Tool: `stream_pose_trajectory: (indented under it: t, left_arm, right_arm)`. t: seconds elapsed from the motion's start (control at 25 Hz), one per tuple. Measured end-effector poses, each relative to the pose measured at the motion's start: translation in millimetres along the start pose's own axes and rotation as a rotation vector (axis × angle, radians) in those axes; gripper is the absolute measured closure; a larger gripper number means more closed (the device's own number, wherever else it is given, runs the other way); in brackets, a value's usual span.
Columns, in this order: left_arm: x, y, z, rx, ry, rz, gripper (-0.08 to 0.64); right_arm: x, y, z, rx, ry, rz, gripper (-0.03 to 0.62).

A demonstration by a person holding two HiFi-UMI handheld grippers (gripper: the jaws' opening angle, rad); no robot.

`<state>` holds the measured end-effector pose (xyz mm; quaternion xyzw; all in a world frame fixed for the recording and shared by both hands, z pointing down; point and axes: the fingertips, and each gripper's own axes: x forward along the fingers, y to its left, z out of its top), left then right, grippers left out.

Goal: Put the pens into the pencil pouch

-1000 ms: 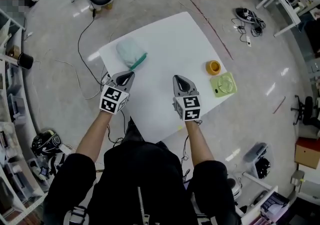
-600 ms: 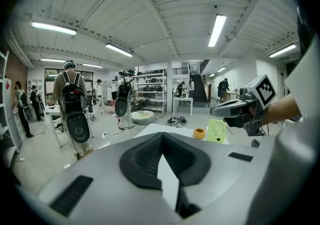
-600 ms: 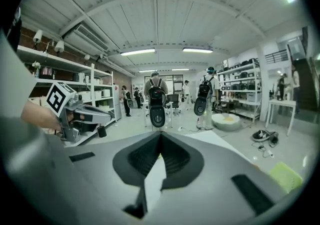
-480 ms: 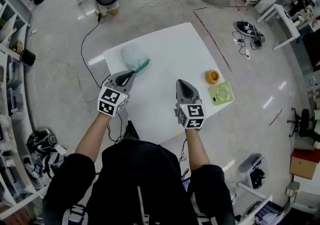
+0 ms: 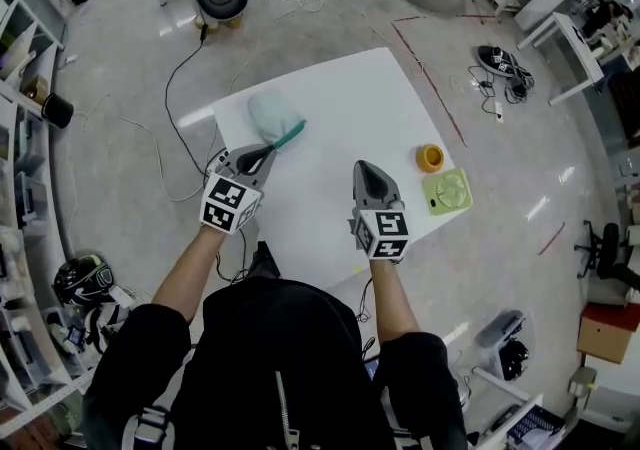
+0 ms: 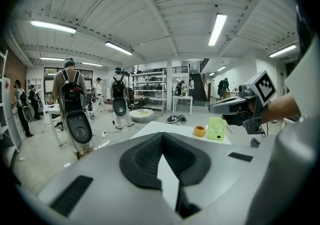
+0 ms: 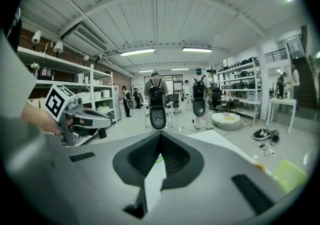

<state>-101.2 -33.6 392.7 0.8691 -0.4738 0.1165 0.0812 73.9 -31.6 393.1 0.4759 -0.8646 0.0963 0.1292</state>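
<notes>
Holding the left claw (image 5: 262, 151) and right claw (image 5: 364, 169) pressed together, pinching nothing, above the counter's (image 5: 345, 118) near half. Seeing the pouch (image 5: 270, 114) lying by the far left corner, a green pen (image 5: 289, 135) touching its near end. Maybe risking bumping that pen off the left edge by reaching in without opening first.
</notes>
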Motion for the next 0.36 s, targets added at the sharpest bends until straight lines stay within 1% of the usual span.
stream_pose_trajectory:
  t: [0.36]
  left_arm:
    - [8.9, 6.1, -10.1, -0.006, 0.024, -0.015, 0.537]
  right_arm:
    - [9.8, -1.9, -10.0, 0.006, 0.015, -0.005, 0.583]
